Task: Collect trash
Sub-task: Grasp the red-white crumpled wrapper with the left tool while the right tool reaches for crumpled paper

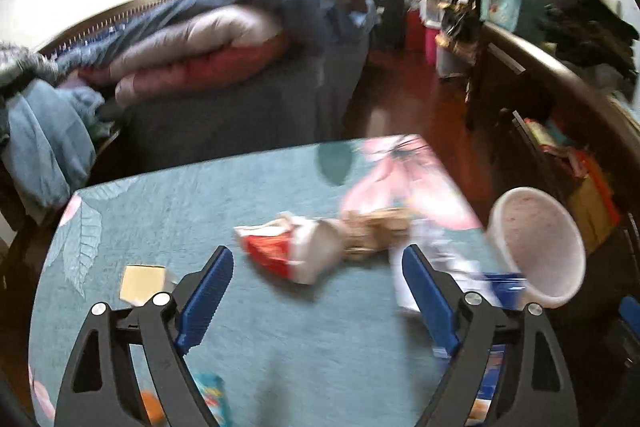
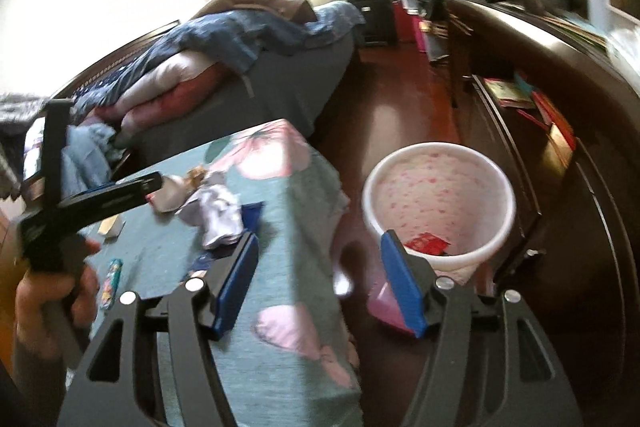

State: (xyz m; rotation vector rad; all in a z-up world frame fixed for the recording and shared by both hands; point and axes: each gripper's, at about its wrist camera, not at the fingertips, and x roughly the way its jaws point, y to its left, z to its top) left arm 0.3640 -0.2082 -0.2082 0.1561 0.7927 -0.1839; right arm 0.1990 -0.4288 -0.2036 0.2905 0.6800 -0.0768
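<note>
Left gripper (image 1: pixel 318 269) jaws apart, empty, facing red-white wrapper (image 1: pixel 286 253) on table (image 1: pixel 160 211). Right gripper (image 2: pixel 318 259) apart, empty, near bin (image 2: pixel 440 203). Step: reaching for trash. Next: descend, straddle wrapper, close.

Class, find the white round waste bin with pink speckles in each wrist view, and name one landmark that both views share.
Left wrist view: white round waste bin at the right edge, beside the table.
Right wrist view: the bin sits right of centre, on the floor, red scrap inside.
Shared landmark: the teal flowered tablecloth's pink corner.
</note>
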